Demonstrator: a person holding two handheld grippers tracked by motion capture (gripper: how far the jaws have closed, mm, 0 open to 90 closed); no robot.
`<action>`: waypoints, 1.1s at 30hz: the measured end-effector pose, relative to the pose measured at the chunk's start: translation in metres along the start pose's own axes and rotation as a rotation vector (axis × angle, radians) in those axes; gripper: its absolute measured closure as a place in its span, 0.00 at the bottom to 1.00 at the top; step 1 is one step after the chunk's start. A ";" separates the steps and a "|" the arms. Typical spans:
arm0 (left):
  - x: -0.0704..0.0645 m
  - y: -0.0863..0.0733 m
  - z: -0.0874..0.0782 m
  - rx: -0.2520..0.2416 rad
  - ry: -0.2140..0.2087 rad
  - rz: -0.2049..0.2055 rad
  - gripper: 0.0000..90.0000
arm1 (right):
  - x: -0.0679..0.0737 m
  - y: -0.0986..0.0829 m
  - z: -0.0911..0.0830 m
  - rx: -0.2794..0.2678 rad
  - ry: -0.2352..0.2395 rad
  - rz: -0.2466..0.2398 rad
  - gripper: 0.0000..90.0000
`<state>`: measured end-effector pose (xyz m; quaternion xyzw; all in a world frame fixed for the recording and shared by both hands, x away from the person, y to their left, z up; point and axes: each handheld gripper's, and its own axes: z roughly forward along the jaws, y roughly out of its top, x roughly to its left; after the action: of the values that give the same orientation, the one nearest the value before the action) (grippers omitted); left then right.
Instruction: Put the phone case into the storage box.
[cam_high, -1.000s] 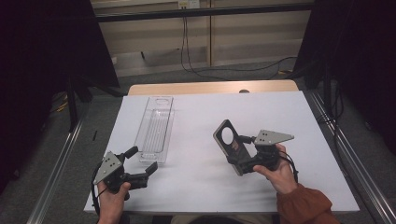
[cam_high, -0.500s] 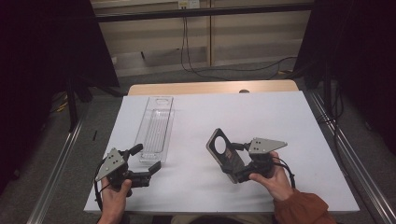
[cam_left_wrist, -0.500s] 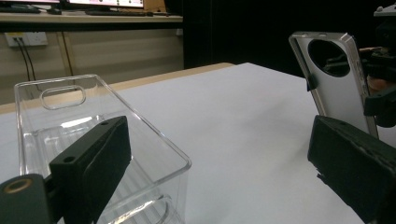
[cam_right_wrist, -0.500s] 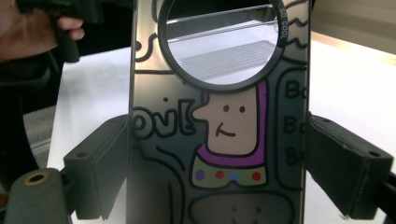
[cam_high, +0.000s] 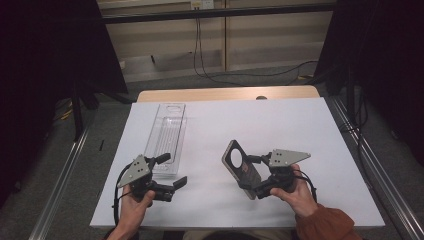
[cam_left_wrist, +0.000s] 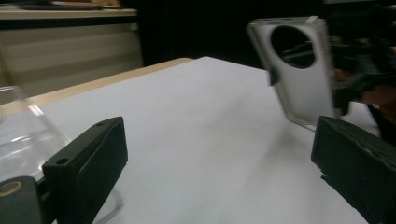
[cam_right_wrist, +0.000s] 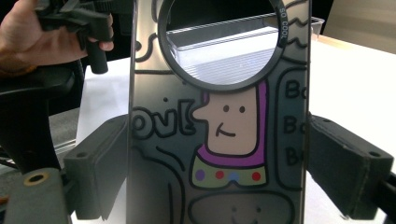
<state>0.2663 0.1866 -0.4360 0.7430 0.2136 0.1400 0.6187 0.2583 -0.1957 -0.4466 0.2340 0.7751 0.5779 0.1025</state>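
phone case looks light, thin and slick, so your right claw clamps its long edges while your left claw hangs open over the worktop.

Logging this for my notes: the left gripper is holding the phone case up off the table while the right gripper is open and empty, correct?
No, the grippers are swapped. The right gripper is shut on the phone case; the left gripper is open and empty. The high view shows it.
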 end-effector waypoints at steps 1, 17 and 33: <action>-0.001 0.000 0.002 0.004 -0.015 0.014 0.04 | 0.000 0.000 0.001 0.002 0.003 0.002 0.13; -0.024 0.019 0.055 0.009 -0.191 0.020 0.02 | -0.004 0.001 -0.001 -0.013 0.032 -0.009 0.13; -0.025 0.024 0.103 -0.032 -0.313 0.028 0.01 | -0.013 -0.001 -0.012 -0.002 0.038 -0.022 0.13</action>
<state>0.2966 0.0820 -0.4316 0.7487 0.1020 0.0343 0.6541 0.2643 -0.2121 -0.4451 0.2141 0.7789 0.5819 0.0942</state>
